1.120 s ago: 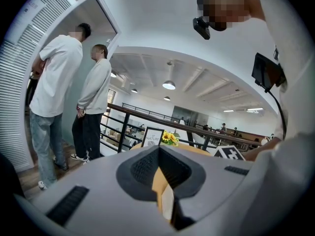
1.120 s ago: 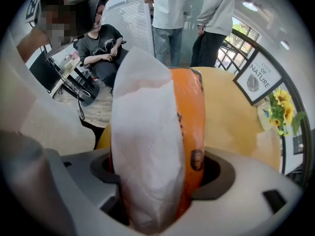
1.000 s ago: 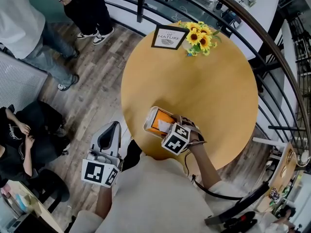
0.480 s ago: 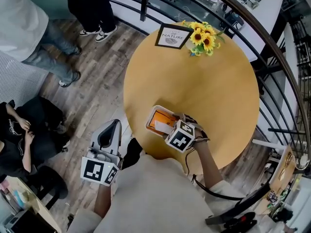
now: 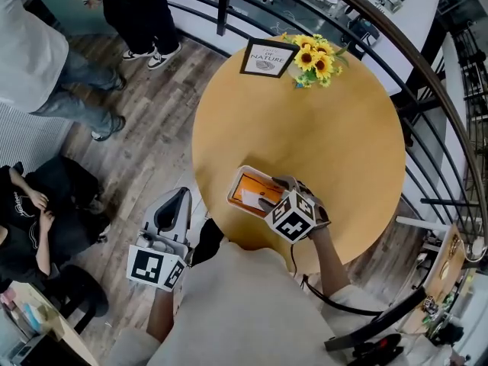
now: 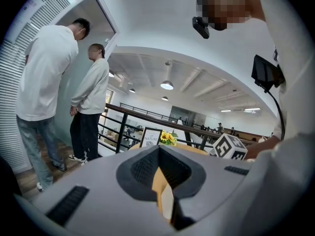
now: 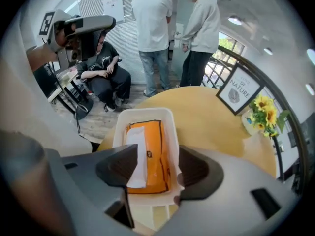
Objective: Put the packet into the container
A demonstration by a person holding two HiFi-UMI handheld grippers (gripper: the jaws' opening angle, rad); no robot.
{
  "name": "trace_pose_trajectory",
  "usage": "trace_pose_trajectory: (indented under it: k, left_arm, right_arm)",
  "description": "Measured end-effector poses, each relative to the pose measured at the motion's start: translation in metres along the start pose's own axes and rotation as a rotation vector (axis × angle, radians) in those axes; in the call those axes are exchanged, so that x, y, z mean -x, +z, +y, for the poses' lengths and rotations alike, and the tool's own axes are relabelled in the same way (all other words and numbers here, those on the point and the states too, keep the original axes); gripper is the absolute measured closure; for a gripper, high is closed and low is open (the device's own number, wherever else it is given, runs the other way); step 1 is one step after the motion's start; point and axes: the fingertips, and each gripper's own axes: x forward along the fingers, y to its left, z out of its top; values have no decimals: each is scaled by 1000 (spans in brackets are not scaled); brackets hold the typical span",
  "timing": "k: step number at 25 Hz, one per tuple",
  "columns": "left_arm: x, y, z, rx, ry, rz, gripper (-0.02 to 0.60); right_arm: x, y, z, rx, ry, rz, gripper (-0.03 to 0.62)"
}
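- Round table [image 5: 328, 143] w/ a picture frame [image 5: 266, 57] and sunflowers [image 5: 314, 57] at its far edge, well apart from the container.
- A dark railing [image 5: 366, 21] bends round behind the table. Wood floor [image 5: 152, 143] on the left.
- 2 people stand on the floor past the table, one in black pants [image 5: 137, 6], one in jeans [image 5: 53, 59]. A 3rd person in black [image 5: 30, 219] sits at the left edge.
- The white container [image 5: 232, 192] sits at the table's near edge. The orange packet [image 5: 255, 191] lies flat inside it, w/ a white strip along one side.
- R gripper [image 7: 155, 173] hangs over the container's near end, pointing steeply down. In the head view it covers that corner. Its jaws are apart and have just been closing a bit. The pads touch nothing; the packet shows in the gap below.
- L gripper [image 6: 165, 195] is off the table, out over the floor by the person's body. Its jaws are almost together, just a thin slit, w/ nothing in them.
- Vs 1 sec ago: R gripper has pulled back toward the person, so more of the packet shows. Packet, container and L gripper are in the same spots. The person in jeans has stepped a bit further off.
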Motion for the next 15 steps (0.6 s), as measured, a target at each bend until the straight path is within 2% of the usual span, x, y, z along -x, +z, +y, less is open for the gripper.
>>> trace_pose_trajectory:
  k: [2,4,7,11,15]
  left_arm:
    - [-1,0,-2,-4,-8,1,577]
    - [-2,1,-4,-7,-15,2,577]
    - [-3,1,-6,-14,-24,6,577]
    - [-4,0,-12,-27,-34,17,577]
    - [-7,-3,-20,-41,-44,28,577]
  right_arm:
    - [6,7,-10,-67,-62,-72,358]
    - [13,12,-20,-138,-140,-145,471]
    - [17,9,-27,-210,-222,-203,554]
    - [19,0,-27,-279,-247,-248,588]
    - [25,5,-20,-357,-197,-369,588]
